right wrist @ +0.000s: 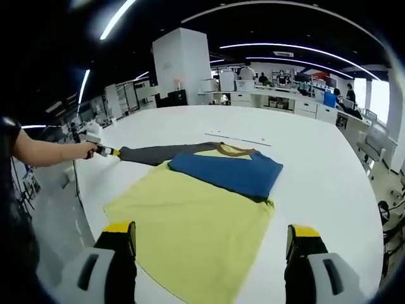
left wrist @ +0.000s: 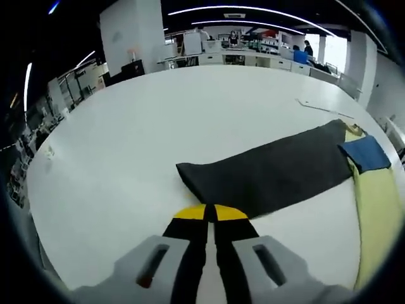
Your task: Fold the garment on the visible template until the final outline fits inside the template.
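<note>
- Garment (right wrist: 190,221) on the white table (right wrist: 316,171): a shirt with a yellow body, a brown-trimmed neckline (right wrist: 231,149), a dark grey sleeve (right wrist: 155,154) and a blue sleeve (right wrist: 228,172).
- In the right gripper view the yellow body lies flat on the table, its lower edge between that view's own jaws.
- The blue sleeve is folded over the upper part of the yellow body and rests on top of it.
- The dark grey sleeve stretches out flat to the side, away from the body, towards the left gripper (right wrist: 109,151).
- Left gripper (left wrist: 210,213): jaws pressed together with no gap showing between the yellow tips, which sit just at the near edge of the dark grey sleeve (left wrist: 266,171). I cannot tell whether any cloth is pinched between them.
- In the right gripper view a person's hand (right wrist: 85,150) holds the left gripper at the cuff end of that sleeve.
- Right gripper (right wrist: 212,240): jaws spread wide, one at each side of the bottom of its view, holding nothing; they hang above the yellow cloth.
- In the left gripper view the blue sleeve (left wrist: 366,154) and a strip of the yellow body (left wrist: 380,215) show at the far end of the grey sleeve.
- A thin line (right wrist: 237,139) marks the tabletop beyond the neckline; I cannot tell what it is.
- Office desks (right wrist: 278,96) and a white pillar (right wrist: 183,60) stand behind the table.
</note>
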The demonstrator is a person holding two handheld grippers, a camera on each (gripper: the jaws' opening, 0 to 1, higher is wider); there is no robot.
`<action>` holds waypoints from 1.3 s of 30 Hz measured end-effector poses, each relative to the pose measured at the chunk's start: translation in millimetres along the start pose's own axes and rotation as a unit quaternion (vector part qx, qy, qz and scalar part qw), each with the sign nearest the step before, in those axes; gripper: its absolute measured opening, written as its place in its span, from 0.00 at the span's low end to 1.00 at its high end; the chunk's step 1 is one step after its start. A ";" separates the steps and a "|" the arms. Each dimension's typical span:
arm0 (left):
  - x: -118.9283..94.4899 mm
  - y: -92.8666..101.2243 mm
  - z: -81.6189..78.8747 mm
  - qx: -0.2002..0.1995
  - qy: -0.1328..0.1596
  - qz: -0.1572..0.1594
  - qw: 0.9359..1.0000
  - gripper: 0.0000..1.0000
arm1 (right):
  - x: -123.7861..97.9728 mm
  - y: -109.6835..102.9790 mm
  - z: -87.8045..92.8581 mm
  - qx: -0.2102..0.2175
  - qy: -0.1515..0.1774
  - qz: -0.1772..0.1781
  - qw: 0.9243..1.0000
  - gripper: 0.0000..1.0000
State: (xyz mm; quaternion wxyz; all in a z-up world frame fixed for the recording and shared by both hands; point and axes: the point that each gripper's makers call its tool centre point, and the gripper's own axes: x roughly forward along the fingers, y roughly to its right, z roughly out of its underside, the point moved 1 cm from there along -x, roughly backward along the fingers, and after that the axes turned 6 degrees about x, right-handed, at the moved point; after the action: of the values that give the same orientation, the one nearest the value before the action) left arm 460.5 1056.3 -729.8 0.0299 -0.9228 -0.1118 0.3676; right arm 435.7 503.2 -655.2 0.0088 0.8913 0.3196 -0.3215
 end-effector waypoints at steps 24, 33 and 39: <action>-21.2 57.4 -66.4 0.019 0.052 0.065 0.996 0.00 | -7.5 -5.7 4.4 -0.007 -0.001 -0.015 1.000 1.00; -28.5 89.2 -88.9 0.000 0.067 0.114 0.991 0.00 | -10.1 -6.2 3.5 -0.005 0.003 -0.021 1.000 1.00; -31.4 107.7 -99.3 0.012 0.073 0.130 0.989 0.00 | -12.1 -7.1 4.0 -0.007 0.004 -0.024 1.000 1.00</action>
State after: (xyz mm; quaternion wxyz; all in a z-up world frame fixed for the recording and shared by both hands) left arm 526.3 947.0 -651.2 0.0012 -0.9534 0.0161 0.3013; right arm 422.1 501.2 -650.0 0.0057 0.8844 0.3433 -0.3161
